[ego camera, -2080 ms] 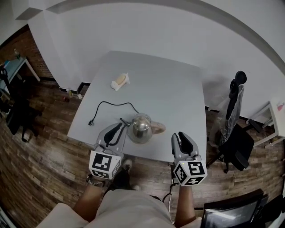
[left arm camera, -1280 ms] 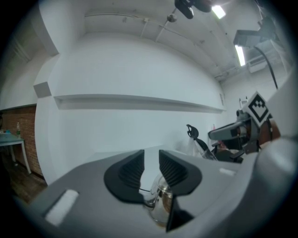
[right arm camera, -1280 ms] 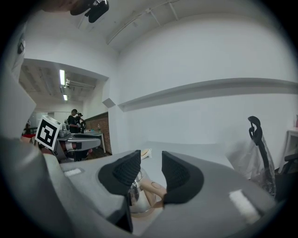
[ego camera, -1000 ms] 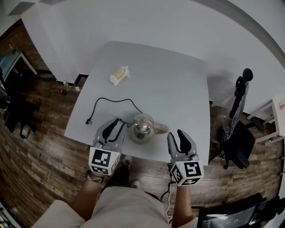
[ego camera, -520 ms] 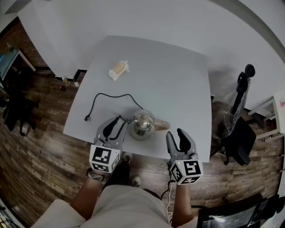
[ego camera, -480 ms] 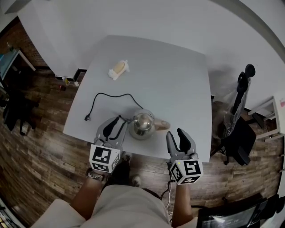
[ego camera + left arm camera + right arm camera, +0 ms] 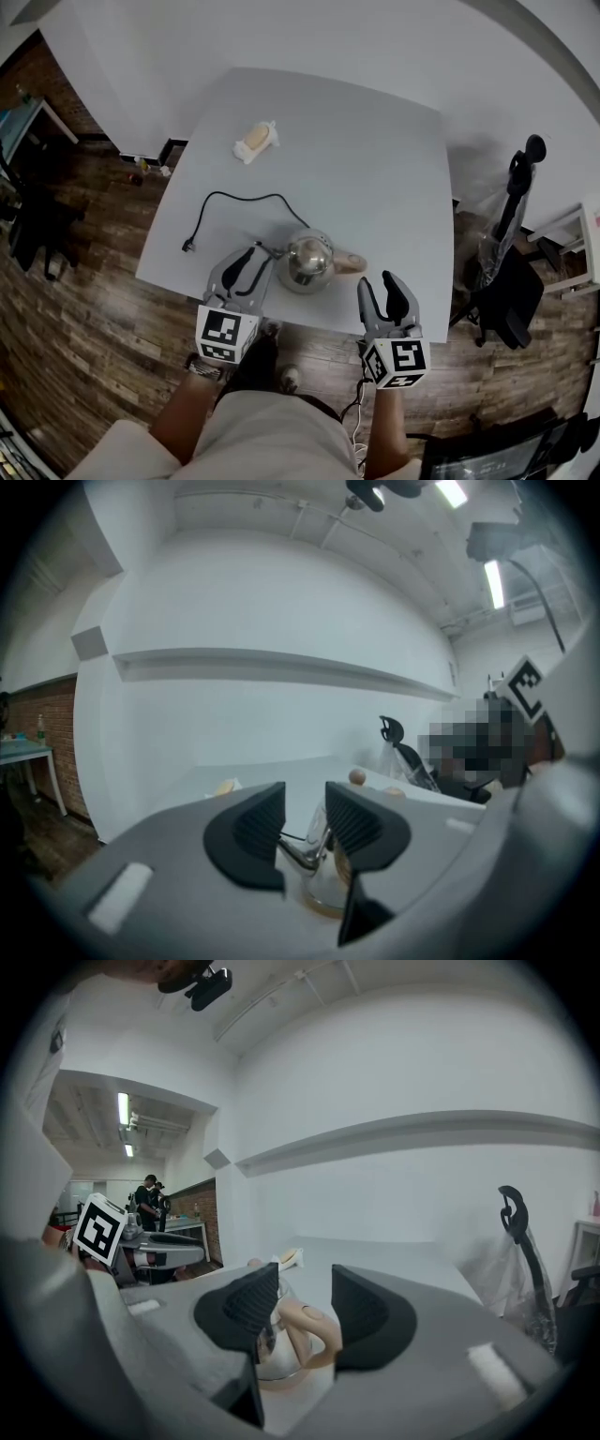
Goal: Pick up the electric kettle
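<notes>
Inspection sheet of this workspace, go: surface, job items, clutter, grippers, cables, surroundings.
Surface: pale grey square table, mostly bare.
Job's things: round shiny metal-lidded electric kettle with a tan handle, upright near the table's near edge, not held.
Clutter: small cream-yellow object toward the far left corner; what it is cannot be told.
Grippers: left gripper just left of the kettle, right gripper on its handle side. Both sets of jaws have just been opening, with nothing between them.
Cables: black power cord loose on the table, plug free, leading toward the kettle.
Surroundings: brown wooden floor, black office chair at right, white wall.
</notes>
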A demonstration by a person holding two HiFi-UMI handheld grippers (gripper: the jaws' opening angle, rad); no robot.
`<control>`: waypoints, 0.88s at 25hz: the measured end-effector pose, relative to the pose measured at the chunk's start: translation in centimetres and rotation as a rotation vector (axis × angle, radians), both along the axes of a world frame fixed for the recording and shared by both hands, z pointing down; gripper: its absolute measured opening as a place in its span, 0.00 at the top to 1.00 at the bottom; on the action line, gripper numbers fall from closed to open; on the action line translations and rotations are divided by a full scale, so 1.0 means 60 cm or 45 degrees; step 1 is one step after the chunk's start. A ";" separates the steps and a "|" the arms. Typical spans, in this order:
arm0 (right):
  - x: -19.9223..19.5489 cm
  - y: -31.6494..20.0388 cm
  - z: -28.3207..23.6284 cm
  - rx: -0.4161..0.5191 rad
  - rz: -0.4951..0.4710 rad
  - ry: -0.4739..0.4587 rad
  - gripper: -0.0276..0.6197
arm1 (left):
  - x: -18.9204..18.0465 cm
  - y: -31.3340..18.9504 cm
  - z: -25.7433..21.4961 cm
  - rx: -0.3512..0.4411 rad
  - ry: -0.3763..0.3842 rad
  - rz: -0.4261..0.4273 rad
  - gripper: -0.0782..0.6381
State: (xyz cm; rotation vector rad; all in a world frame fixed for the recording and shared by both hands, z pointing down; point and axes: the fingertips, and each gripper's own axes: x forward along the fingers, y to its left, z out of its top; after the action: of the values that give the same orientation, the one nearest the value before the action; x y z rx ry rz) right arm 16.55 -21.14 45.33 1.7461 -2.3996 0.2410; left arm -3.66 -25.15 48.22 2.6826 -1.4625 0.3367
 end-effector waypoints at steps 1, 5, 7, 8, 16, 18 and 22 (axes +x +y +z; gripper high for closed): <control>0.000 0.000 0.002 0.003 0.000 0.005 0.68 | -0.001 -0.001 0.001 0.001 -0.001 -0.001 0.68; 0.002 0.002 0.007 0.013 -0.003 0.024 0.68 | -0.001 -0.002 0.007 -0.001 -0.009 -0.003 0.68; 0.006 0.002 0.010 0.015 0.005 0.041 0.68 | 0.003 -0.002 0.009 0.005 -0.016 0.004 0.68; 0.008 0.002 0.014 0.010 0.012 0.045 0.68 | 0.004 -0.002 0.011 0.005 -0.016 0.006 0.67; 0.031 -0.007 0.045 -0.014 0.057 0.016 0.65 | 0.007 -0.006 0.019 0.033 -0.026 0.006 0.67; 0.034 -0.009 0.048 -0.013 0.071 0.007 0.65 | 0.006 -0.007 0.018 0.040 -0.028 0.003 0.67; 0.032 -0.013 0.059 -0.023 0.080 -0.007 0.65 | -0.002 -0.008 0.026 0.034 -0.017 -0.017 0.67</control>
State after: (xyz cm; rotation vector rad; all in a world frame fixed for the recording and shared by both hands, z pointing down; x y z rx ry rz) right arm 18.45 -21.92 48.87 1.8174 -2.3409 0.2748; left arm -3.78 -25.66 49.77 2.6950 -1.4986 0.3378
